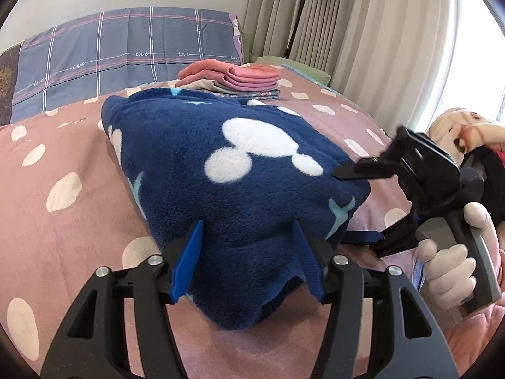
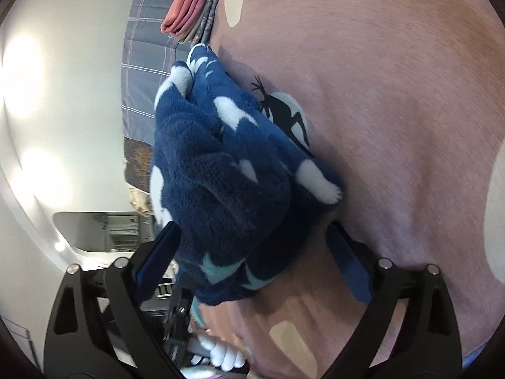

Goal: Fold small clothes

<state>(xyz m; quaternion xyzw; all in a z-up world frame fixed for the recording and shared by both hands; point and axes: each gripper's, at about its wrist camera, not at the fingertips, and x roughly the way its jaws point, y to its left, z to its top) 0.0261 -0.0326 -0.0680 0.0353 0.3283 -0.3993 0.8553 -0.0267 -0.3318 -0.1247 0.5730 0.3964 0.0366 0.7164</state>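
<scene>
Bed (image 1: 79, 164): pink, spotted cover — carries all the clothes.
Stack (image 1: 233, 80): folded pieces near the pillow, just beyond the fleece.
Fleece (image 1: 227, 170): navy with white mouse heads, lying in a thick folded bundle mid-bed.
Left gripper (image 1: 249, 259): half open, jaws straddling the near edge; a grip cannot be told.
Right gripper (image 2: 252, 265): jaws at their widest around the bundle's corner, pads not pressing.
Advice: let go cleanly, both sides together — pull back low so no layer drags open.
</scene>
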